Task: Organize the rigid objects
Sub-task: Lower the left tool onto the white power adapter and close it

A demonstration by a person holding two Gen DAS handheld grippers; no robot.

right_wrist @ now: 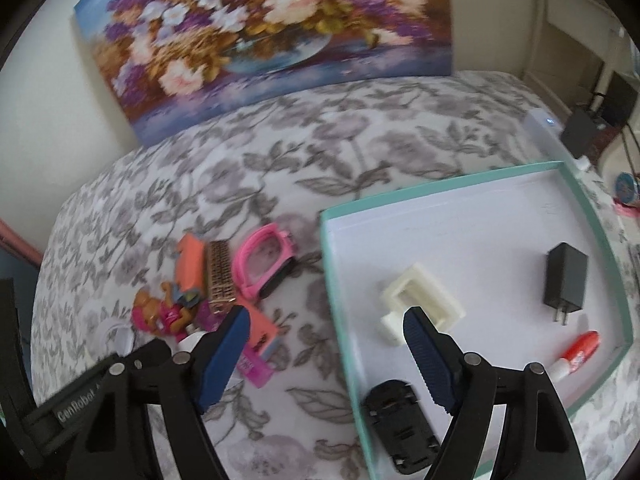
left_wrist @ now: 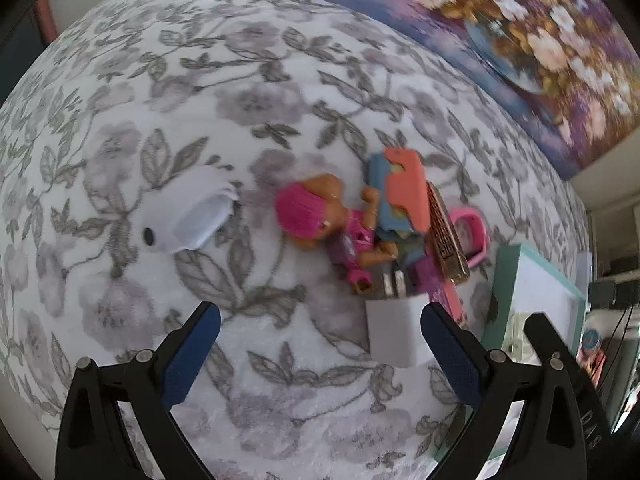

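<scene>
My left gripper [left_wrist: 320, 314] is open and empty above the floral bedspread. A white wall charger [left_wrist: 394, 326] lies just inside its right finger [left_wrist: 452, 354]. Beyond it lie a pink-haired doll [left_wrist: 320, 220], an orange-and-blue toy [left_wrist: 402, 192], a gold comb-like piece [left_wrist: 446, 236] and a pink watch [left_wrist: 472, 232]. A white earbud case [left_wrist: 188, 216] lies apart to the left. My right gripper [right_wrist: 326, 320] is open and empty over the near left rim of the teal-edged tray [right_wrist: 600, 224]. The tray holds a cream plastic part [right_wrist: 424, 296], a black charger [right_wrist: 564, 280], a red-and-white tube [right_wrist: 578, 354] and a black toy car [right_wrist: 400, 424].
A flower painting [right_wrist: 260, 28] leans against the wall behind the bed. A pink card [right_wrist: 260, 356] lies by the right gripper's left finger. A white box [right_wrist: 544, 132] sits at the bed's right edge, with furniture and cables on the floor beyond.
</scene>
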